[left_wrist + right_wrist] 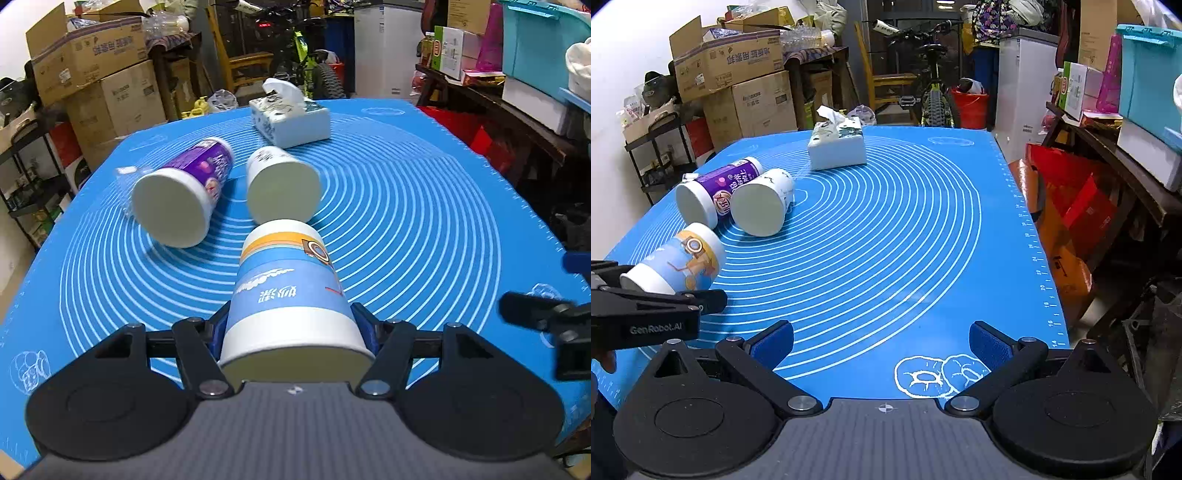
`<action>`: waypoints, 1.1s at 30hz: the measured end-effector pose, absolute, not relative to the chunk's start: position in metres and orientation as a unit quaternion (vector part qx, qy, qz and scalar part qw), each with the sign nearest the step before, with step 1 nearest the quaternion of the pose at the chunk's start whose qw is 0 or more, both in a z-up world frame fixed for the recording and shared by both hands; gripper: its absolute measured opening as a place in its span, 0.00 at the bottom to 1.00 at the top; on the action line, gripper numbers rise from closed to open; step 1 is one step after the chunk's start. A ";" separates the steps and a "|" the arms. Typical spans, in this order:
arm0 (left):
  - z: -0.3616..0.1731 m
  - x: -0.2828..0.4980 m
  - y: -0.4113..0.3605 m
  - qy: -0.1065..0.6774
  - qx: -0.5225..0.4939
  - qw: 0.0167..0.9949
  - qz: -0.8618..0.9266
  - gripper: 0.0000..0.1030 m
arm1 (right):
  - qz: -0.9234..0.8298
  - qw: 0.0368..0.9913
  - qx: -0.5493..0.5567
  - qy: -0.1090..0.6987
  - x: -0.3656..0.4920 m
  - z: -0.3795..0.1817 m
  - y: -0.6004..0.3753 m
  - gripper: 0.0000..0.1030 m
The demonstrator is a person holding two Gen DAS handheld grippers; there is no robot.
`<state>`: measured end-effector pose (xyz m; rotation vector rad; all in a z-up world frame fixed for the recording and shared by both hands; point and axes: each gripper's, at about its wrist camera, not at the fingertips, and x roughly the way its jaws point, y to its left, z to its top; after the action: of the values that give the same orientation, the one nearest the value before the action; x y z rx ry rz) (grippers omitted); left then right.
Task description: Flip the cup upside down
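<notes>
Three paper cups occupy the blue mat [886, 229]. The left gripper [295, 332] clamps the blue printed cup [288, 291] near its open rim (presumably so a wrist roll can invert it), holding it roughly level, base pointing away, above the mat. The right gripper [882, 343] hovers low, jaws apart, holding nothing.

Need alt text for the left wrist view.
The left gripper is clamped on a blue-and-white paper cup lying sideways above the blue mat. Beyond it lie a purple cup, a white cup and a tissue box.
</notes>
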<state>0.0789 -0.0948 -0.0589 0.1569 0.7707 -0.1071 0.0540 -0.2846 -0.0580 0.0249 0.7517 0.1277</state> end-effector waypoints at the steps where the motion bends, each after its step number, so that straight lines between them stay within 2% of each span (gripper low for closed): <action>1: -0.061 0.079 -0.094 0.377 0.076 0.922 -0.051 0.64 | 0.061 0.928 0.011 0.366 0.052 -0.057 -0.284 0.98; 7: -0.070 0.075 -0.088 0.384 0.075 0.919 -0.057 0.67 | 0.054 0.928 0.005 0.368 0.046 -0.053 -0.282 0.98; 9: -0.071 0.073 -0.087 0.383 0.078 0.919 -0.054 0.82 | 0.054 0.928 0.002 0.368 0.045 -0.052 -0.281 0.98; 11: -0.069 0.070 -0.085 0.371 0.078 0.924 -0.052 0.86 | 0.054 0.928 0.000 0.369 0.044 -0.051 -0.279 0.98; 24: -0.063 0.070 -0.078 0.372 0.059 0.925 -0.056 0.87 | 0.053 0.928 -0.007 0.369 0.043 -0.046 -0.275 0.98; 31: -0.027 0.057 -0.062 0.349 0.032 0.935 -0.045 0.87 | 0.075 0.926 0.002 0.370 0.047 -0.029 -0.266 0.98; 33: -0.015 0.053 -0.053 0.337 0.026 0.940 -0.042 0.92 | 0.081 0.928 0.004 0.364 0.050 -0.018 -0.260 0.98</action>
<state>0.0525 -0.0526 -0.0145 0.0528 0.6877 -0.0848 0.0498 -0.2604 -0.0182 0.0081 0.7461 0.1651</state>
